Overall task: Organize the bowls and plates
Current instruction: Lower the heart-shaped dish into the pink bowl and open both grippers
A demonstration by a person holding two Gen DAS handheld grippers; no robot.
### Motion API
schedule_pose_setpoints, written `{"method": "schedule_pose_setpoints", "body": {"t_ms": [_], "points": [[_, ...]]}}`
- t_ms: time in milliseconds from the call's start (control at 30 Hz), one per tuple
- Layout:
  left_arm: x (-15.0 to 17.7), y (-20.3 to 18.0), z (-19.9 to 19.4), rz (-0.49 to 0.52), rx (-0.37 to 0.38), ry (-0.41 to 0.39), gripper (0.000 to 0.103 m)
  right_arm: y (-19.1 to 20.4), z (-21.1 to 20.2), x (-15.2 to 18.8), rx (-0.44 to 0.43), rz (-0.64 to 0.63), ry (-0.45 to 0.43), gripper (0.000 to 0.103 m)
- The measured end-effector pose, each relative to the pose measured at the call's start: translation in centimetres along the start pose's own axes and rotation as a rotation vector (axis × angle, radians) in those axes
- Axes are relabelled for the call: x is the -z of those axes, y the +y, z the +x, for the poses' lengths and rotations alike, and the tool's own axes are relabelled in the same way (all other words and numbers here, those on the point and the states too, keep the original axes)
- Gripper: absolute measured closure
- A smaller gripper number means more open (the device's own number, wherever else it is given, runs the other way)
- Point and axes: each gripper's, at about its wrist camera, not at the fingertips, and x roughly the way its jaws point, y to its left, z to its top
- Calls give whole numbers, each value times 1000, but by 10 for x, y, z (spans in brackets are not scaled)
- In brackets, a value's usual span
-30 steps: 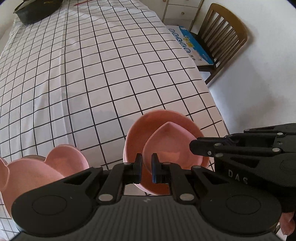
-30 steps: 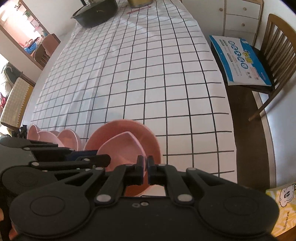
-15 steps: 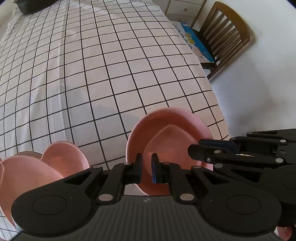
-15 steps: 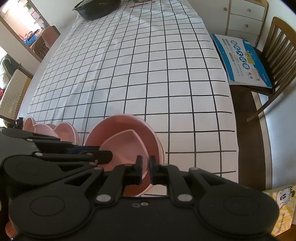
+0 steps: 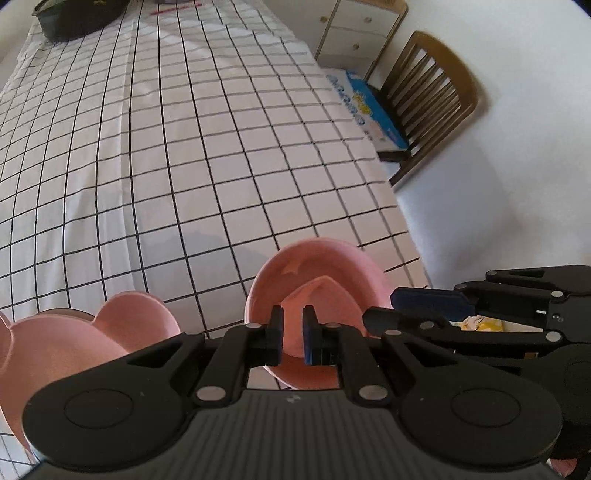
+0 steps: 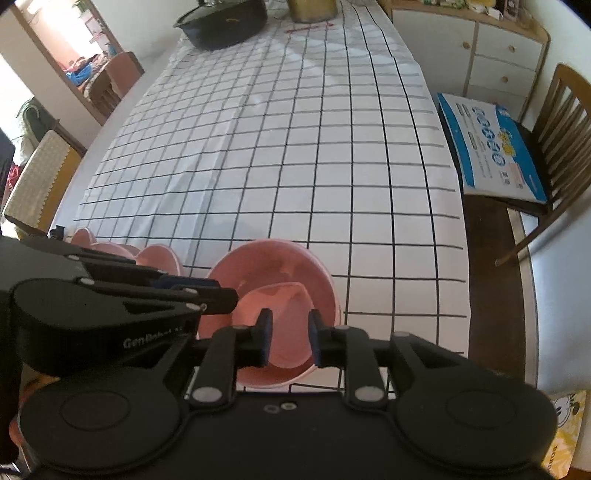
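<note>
The right gripper [image 6: 288, 341] is seen with a clear gap between its pads; its jaws have just been opening, and nothing is pressed by them, although the heart-shaped dish [image 6: 280, 325] appears in the gap behind them. The left gripper [image 5: 293, 338] is held at its narrowest setting, with only a thin slit between the pads; whether the near rim of the dish is pinched there cannot be told, since the fingers hide that rim. Both grippers are pointed steeply down over the round pink bowl [image 6: 273, 258], one at either side of it. The near wall of the bowl is hidden behind the gripper bodies in both views. The dish is nested inside the bowl, tilted, with its pointed end directed away from the cameras; both items are plain matte pink. To the left of the bowl, further pink heart-shaped dishes [image 5: 74, 343] are stacked or overlapped; they are cut off by the frame edge and their number cannot be made out. The bowl stands near the right-hand edge of the checked tablecloth [image 6: 295, 147]. Beyond the bowl, a long stretch of cloth lies open up to a black lidded pot [image 6: 225, 22]. To the right of the bowl, past the table edge, a wooden chair [image 6: 554, 129] carrying a blue-and-white box [image 6: 487, 144] is placed.
</note>
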Motion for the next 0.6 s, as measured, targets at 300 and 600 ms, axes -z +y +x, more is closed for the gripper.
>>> {"method": "schedule_pose_setpoints", "body": {"t_ms": [300,600], "points": [[13,-9,-30,63,-2,-106,92,1,-17,3,-3,-20,-44,69],[24,-10,-48,78,-47,-166,91,2,-32,10,-6,-30,-96,50]]}}
